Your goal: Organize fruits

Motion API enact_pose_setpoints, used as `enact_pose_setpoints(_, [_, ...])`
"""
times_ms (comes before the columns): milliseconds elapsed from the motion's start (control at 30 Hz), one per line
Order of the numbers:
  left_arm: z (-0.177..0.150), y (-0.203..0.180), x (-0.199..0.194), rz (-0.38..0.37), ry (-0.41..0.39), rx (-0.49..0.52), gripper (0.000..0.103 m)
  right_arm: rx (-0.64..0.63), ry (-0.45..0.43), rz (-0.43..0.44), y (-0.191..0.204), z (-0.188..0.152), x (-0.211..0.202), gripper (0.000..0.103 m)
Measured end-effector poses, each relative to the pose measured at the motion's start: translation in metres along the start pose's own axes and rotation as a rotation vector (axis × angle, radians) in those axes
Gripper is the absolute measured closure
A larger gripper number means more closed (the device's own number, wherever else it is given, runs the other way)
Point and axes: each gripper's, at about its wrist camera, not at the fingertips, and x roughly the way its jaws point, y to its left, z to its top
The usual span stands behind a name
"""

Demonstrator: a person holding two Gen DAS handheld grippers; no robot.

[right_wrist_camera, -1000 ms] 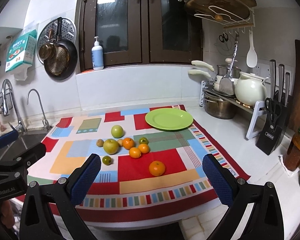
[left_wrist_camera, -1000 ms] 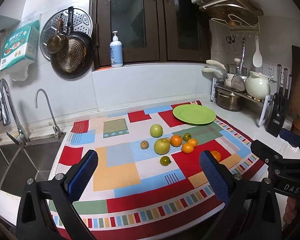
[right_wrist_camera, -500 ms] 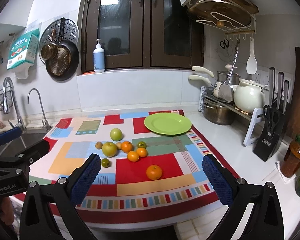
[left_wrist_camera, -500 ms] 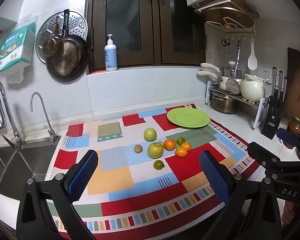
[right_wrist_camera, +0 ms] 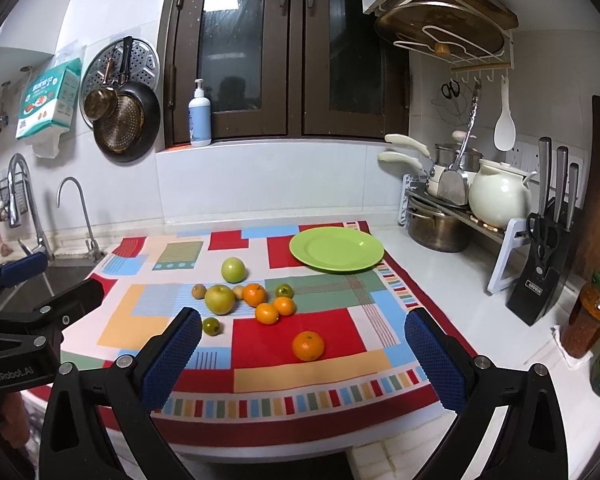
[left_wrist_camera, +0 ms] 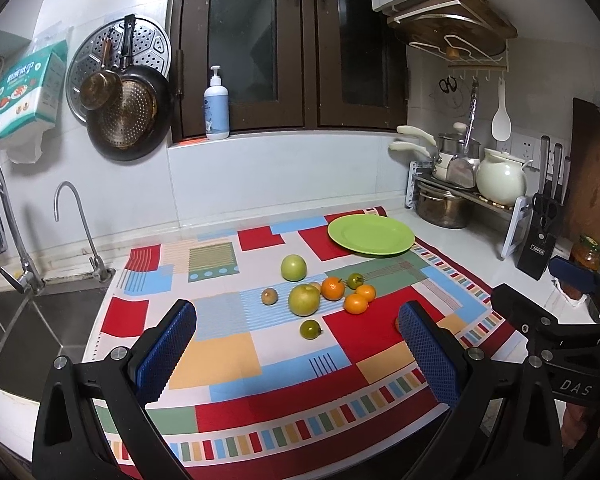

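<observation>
Several fruits lie on a patchwork mat [right_wrist_camera: 308, 368]: two green apples [right_wrist_camera: 233, 269] [right_wrist_camera: 219, 299], small oranges [right_wrist_camera: 255, 294], small green fruits [right_wrist_camera: 211, 326], and one orange [right_wrist_camera: 308, 345] lying apart at the front. An empty green plate [right_wrist_camera: 336, 249] stands at the mat's back right; it also shows in the left wrist view [left_wrist_camera: 371, 235]. My left gripper [left_wrist_camera: 296, 354] is open and empty, above the mat's front edge. My right gripper [right_wrist_camera: 302, 354] is open and empty, in front of the lone orange.
A sink [left_wrist_camera: 16, 320] with taps is at the left. A rack with pots and a white kettle [right_wrist_camera: 496, 194] stands at the right, with a knife block [right_wrist_camera: 540, 276] and jars [right_wrist_camera: 588, 316] near it. A soap bottle [right_wrist_camera: 199, 116] stands on the window sill.
Both grippers have drifted slightly, so the view has shifted and the fruits sit a little differently in frame. The fruits and plate have not moved. Both grippers stay open.
</observation>
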Motion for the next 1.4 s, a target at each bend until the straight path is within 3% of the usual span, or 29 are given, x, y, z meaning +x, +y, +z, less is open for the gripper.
enact_pose_setpoints(533, [-0.006, 0.01, 0.014, -0.006, 0.026, 0.032, 0.0, 0.003, 0.023, 0.002, 0.007, -0.001, 0.015, 0.001])
enact_pose_setpoints(900, [-0.02, 0.014, 0.048, -0.013, 0.106, 0.073, 0.001, 0.012, 0.096, -0.005, 0.019, -0.019, 0.042, 0.001])
enact_pose_setpoints(1200, [-0.023, 0.001, 0.106, -0.021, 0.153, 0.085, 0.011, -0.024, 0.147, -0.009, 0.007, -0.024, 0.09, 0.001])
enact_pose_setpoints(1400, [-0.03, -0.013, 0.153, -0.009, 0.234, 0.107, 0.024, -0.06, 0.211, 0.042, -0.004, -0.028, 0.138, 0.005])
